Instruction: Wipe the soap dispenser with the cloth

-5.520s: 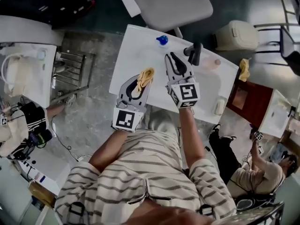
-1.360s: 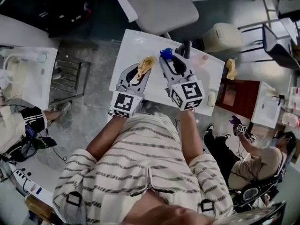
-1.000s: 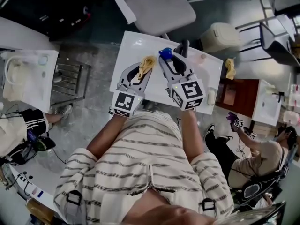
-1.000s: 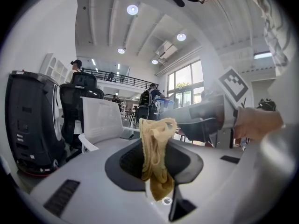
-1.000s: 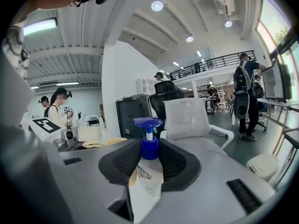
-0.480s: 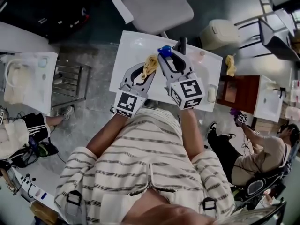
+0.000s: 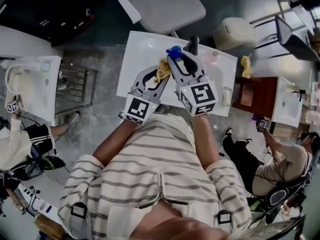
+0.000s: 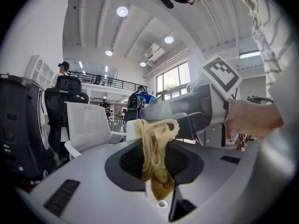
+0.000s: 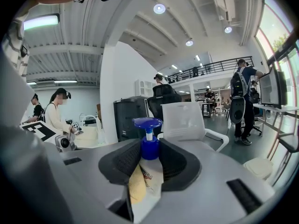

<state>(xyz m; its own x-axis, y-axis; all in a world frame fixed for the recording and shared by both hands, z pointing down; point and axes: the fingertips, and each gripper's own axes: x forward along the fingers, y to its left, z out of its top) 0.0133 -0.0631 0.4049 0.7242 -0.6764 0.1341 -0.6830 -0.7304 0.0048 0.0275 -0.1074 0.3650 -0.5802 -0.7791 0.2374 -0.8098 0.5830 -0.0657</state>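
Mustard-yellow and bunched into a rope, the cloth [image 8: 157, 155] is pinched between the closed jaws of the left tool [image 7: 160, 75], its loose fold looping out past the tips. The right tool [image 7: 176, 59] is clamped on the soap dispenser [image 9: 148, 148], which lies lengthwise between the jaws over the white bench [image 7: 137, 51], pale body back toward the camera and blue pump head [image 9: 147, 123] poking out beyond the tips. From the head view the cloth sits just beside the right tool's near jaw, below the pump; whether it actually touches the bottle cannot be told. The wipe looks barely begun. To do it well, the right grip should hold firm and quiet while the left drags the free fold along whatever plastic the jaws leave bare, probably the collar and the strip of body showing between the pads. With so much of the bottle covered, a roll of the right wrist, or a regrip, will likely be needed to reach the rest. Pushing on the pump head risks squirting soap, so strokes should run sideways. The bottle carries a label with reddish print, too small to read; the tool cubes show only black-and-white marker squares.
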